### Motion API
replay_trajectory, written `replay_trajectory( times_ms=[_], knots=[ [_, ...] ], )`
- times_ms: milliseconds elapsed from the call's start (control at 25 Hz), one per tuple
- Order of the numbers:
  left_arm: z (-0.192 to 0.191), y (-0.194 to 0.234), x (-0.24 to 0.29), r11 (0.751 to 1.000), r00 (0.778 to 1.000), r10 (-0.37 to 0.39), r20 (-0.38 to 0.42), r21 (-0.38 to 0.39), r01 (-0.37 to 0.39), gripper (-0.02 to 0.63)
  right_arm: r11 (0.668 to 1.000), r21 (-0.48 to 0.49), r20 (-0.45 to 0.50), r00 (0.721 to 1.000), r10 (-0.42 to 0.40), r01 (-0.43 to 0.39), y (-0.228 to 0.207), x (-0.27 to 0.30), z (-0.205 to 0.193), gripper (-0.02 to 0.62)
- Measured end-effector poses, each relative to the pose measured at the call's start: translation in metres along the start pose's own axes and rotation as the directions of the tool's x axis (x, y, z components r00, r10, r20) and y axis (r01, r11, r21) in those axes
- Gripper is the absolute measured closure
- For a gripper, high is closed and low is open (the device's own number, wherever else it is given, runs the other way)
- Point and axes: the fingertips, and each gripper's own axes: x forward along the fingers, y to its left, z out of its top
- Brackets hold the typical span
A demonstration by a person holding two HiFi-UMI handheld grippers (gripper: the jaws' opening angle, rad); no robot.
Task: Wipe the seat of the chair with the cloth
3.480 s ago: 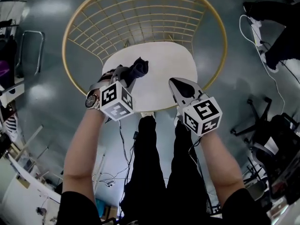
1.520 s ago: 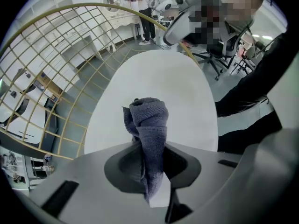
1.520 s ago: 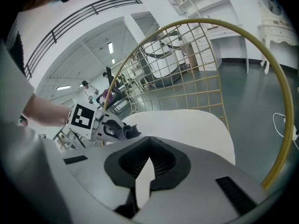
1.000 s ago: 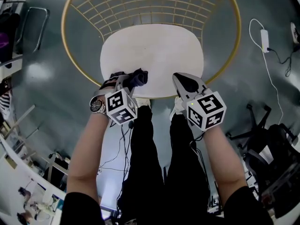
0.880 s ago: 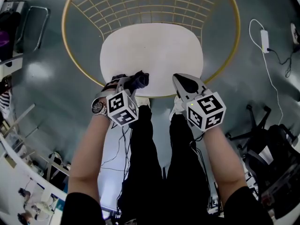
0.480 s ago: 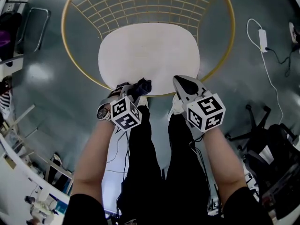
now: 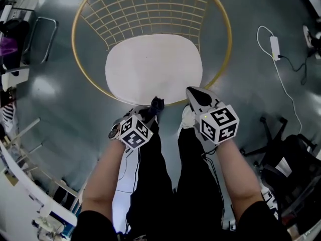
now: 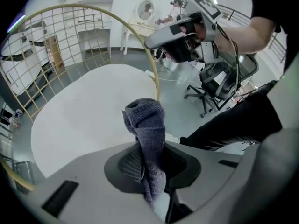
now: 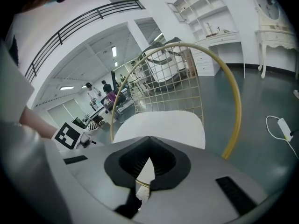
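The chair has a gold wire back and a round white seat. My left gripper is shut on a bunched dark grey-blue cloth that stands up out of its jaws, just in front of the seat's front rim and off the seat. In the left gripper view the cloth sticks up from the left gripper, with the seat beyond it. My right gripper hovers at the seat's front right edge, shut and empty. In the right gripper view the right gripper points at the seat.
The person's black-trousered legs stand right below the chair's front. A white power adapter and cable lie on the grey floor at right. An office chair base stands at right. Furniture and clutter line the left edge.
My left gripper has pulled back toward the person with the cloth, from the seat's front left area to just off its front rim. The right gripper has barely moved.
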Motion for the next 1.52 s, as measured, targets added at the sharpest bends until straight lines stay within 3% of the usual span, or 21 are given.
replay_trajectory(
  times_ms=[160,320,680,880,1120,1360,1520],
  knots=[
    [0.031,-0.012,-0.034,0.998,0.993,0.008,0.117,-0.060,-0.001,0.514,1.000,-0.017,0.026,1.000,-0.007,0.008,0.006,-0.025,0.024,0.583],
    [0.075,-0.024,-0.086,0.996,0.965,0.027,0.261,-0.093,-0.003,0.514,0.999,-0.039,0.063,0.998,-0.007,0.010,0.019,-0.056,0.060,0.583],
    [0.166,-0.053,-0.228,0.993,0.861,0.089,0.502,-0.108,-0.039,0.512,0.995,-0.101,0.161,0.987,0.016,0.001,0.068,-0.142,0.145,0.583],
    [0.196,-0.066,-0.300,0.982,0.773,0.165,0.613,-0.174,-0.073,0.511,0.990,-0.141,0.214,0.976,0.026,0.004,0.101,-0.195,0.178,0.583],
    [0.222,-0.079,-0.364,0.961,0.677,0.270,0.684,-0.239,-0.141,0.511,0.979,-0.205,0.252,0.966,0.057,-0.004,0.119,-0.244,0.200,0.583],
    [0.217,-0.090,-0.400,0.937,0.635,0.350,0.689,-0.275,-0.218,0.511,0.966,-0.257,0.275,0.957,0.094,-0.021,0.135,-0.274,0.213,0.583],
    [0.194,-0.093,-0.424,0.905,0.591,0.426,0.685,-0.325,-0.276,0.511,0.952,-0.303,0.271,0.953,0.132,-0.046,0.160,-0.276,0.214,0.583]
  ],
)
